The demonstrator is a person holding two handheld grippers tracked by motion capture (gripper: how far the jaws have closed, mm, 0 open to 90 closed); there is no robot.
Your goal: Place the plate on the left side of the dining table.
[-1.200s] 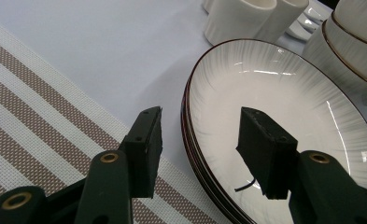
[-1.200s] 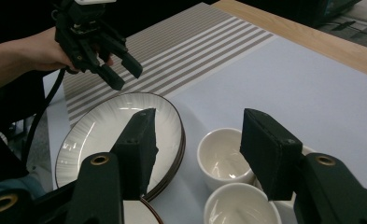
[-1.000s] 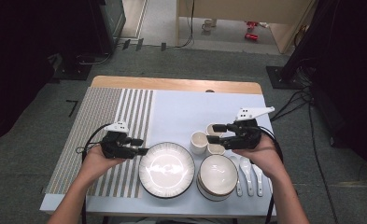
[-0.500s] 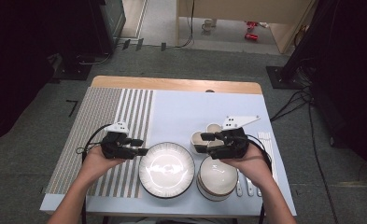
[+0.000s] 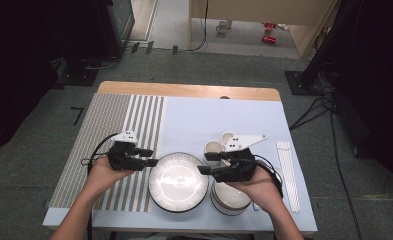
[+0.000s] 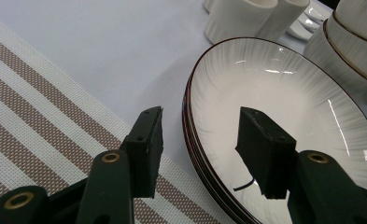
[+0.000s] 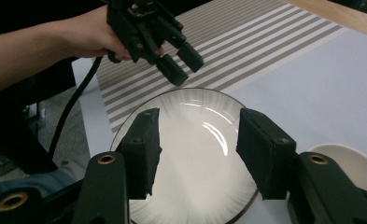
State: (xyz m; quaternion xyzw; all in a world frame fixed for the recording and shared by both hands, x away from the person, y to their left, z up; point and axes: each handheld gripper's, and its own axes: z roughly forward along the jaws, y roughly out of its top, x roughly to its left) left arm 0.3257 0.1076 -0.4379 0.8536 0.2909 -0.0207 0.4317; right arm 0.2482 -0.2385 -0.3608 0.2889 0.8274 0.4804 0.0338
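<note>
In the high view, the plate (image 5: 178,181) sits at the near edge of the table, just right of the striped mat (image 5: 111,135). The left gripper (image 5: 149,157) is at the plate's left rim, jaws apart. The right gripper (image 5: 206,163) hovers over the plate's right rim, above the stacked bowls (image 5: 229,199) beside the plate; two cups (image 5: 215,148) stand just behind the plate.

In the left gripper view, the left gripper (image 6: 201,140) is open and straddles the plate's (image 6: 284,102) rim without pressing on it; one pad is over the mat (image 6: 41,107).

In the right gripper view, the right gripper (image 7: 199,140) is open above the plate (image 7: 195,154), empty; the left gripper (image 7: 180,59) is at the plate's far rim.
</note>
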